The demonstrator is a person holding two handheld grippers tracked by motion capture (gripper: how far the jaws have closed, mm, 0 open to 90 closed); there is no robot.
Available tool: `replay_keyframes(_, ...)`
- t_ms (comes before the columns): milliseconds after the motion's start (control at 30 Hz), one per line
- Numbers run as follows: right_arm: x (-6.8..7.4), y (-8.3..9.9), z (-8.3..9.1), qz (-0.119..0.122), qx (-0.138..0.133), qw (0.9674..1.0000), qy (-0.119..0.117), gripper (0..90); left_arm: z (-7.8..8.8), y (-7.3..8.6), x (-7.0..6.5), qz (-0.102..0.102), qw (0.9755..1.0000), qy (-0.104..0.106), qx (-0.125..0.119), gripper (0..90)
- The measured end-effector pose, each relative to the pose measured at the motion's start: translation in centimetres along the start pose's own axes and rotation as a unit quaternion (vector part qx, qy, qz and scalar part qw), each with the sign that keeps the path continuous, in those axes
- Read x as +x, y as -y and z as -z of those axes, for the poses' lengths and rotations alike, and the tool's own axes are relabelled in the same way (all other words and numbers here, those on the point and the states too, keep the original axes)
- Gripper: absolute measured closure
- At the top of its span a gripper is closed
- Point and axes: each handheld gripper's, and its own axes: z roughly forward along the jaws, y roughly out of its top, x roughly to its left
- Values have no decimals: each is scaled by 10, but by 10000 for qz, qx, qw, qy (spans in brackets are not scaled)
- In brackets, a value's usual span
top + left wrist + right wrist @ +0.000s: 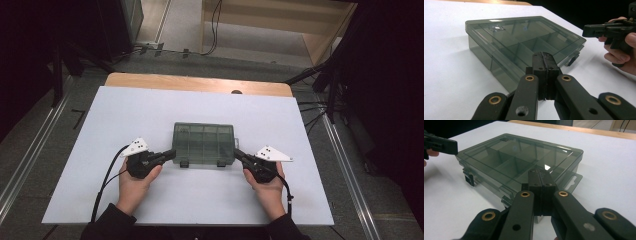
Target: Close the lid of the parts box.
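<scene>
Now both closed grippers, left gripper point(172, 154) and right gripper point(237, 153), flank the lidded box point(204, 143).

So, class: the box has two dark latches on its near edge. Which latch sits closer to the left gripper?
The latch at the near left corner of the smoky compartment box. The left gripper points right beside it, while the other latch lies toward the right gripper.
</scene>
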Motion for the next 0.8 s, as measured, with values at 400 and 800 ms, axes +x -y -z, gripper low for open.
replay_keyframes(400,3,2,-3,45,51,10000,-15,873,0,0,-1,1,10000,-17,5,894)
replay_keyframes(800,2,4,-4,36,3,10000,-87,874,0,1,-1,30,10000,-46,-9,895)
